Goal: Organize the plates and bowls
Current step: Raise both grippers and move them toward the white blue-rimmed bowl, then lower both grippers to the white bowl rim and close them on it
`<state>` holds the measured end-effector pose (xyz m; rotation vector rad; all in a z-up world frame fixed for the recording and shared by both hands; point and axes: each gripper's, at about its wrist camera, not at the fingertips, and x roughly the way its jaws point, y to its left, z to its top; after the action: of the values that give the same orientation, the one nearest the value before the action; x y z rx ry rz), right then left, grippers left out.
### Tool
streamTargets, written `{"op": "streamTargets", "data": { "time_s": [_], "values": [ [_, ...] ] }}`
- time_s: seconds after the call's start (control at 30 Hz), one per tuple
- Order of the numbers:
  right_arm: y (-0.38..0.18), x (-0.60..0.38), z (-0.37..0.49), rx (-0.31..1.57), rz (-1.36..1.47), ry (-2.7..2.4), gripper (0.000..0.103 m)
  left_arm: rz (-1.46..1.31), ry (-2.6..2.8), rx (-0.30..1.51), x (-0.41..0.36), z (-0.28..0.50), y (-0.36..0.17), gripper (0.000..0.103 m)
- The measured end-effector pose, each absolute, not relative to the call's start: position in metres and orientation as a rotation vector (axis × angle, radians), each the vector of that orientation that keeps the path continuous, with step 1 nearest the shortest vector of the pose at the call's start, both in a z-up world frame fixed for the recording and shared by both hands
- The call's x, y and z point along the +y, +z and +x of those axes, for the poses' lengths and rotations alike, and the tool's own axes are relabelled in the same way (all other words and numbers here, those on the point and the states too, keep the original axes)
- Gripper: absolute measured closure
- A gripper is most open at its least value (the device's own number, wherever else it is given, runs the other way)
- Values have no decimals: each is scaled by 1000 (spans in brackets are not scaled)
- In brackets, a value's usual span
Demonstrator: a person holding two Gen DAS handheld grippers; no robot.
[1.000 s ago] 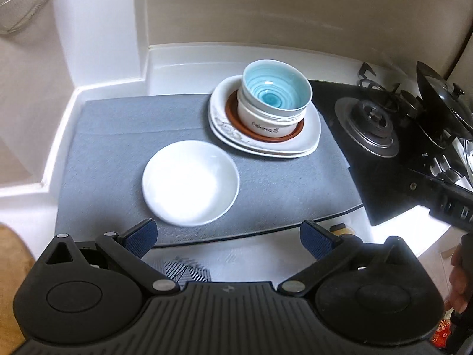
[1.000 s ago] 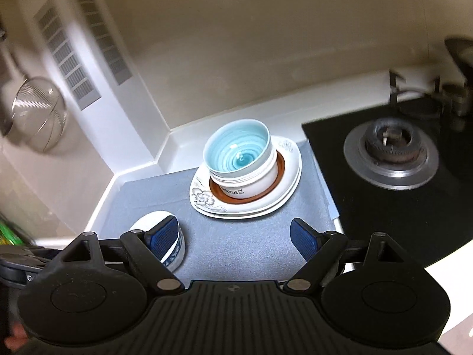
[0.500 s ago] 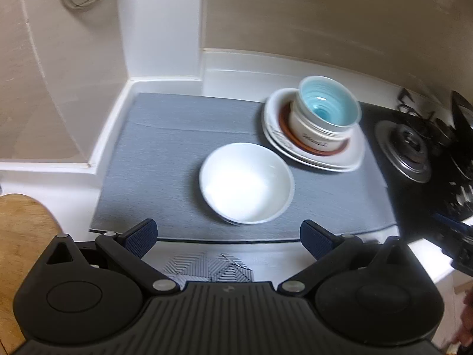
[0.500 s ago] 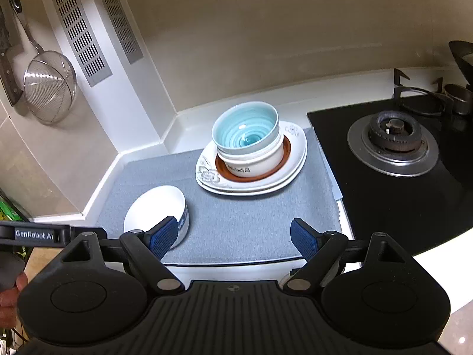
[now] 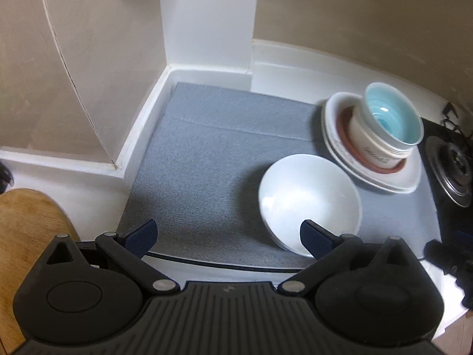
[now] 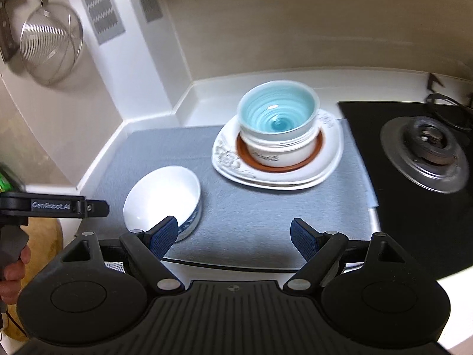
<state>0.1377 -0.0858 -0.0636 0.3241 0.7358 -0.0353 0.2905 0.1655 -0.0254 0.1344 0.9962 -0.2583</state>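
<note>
A white bowl (image 5: 309,199) with a blue-patterned outside (image 6: 162,196) sits alone on the grey mat (image 5: 212,159). Behind it stands a stack: white plates (image 6: 278,159), a brown-rimmed dish, a white bowl and on top a turquoise-glazed bowl (image 6: 278,115) (image 5: 390,118). My left gripper (image 5: 227,238) is open over the mat's front edge, with its right fingertip in front of the white bowl's near rim. My right gripper (image 6: 235,233) is open and empty above the mat's front, and the white bowl lies just beyond its left fingertip.
A black gas hob with a burner (image 6: 427,153) adjoins the mat on the right. A wire strainer (image 6: 48,44) hangs on the left wall. A wooden board (image 5: 26,236) lies at the lower left. A hand holding the other gripper's handle (image 6: 44,205) shows at the left edge.
Both views have swung to the left: the white bowl and the stack slid rightward in the left wrist view, and the white bowl came closer to the right gripper's left fingertip. Both grippers stayed open.
</note>
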Motion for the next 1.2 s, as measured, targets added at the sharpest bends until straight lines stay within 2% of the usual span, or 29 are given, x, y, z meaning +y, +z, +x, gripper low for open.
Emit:
{"op": "streamTargets", "data": {
  "time_s": [0.33,0.43,0.67,0.83,0.93,1.07,1.2],
  "values": [
    [-82,-70,198,845,300,22,18,148,-253,1063,154,314,-51,0],
    [-78,-78,204,813,323,4,18,129,-260,1061,156,314,-51,0],
    [-44,-141,238,676,296,-162,18,92,-234,1073,162,320,-52,0],
    [-46,-195,300,739,280,-211,15,82,-242,1085,159,324,-53,0],
    [-59,-223,329,801,389,-210,16,85,-249,1083,156,325,-52,0],
    [-69,-242,340,788,562,-163,16,78,-238,1087,158,329,-54,0],
    [-77,-238,354,796,546,-183,16,76,-221,1093,160,332,-55,0]
  ]
}}
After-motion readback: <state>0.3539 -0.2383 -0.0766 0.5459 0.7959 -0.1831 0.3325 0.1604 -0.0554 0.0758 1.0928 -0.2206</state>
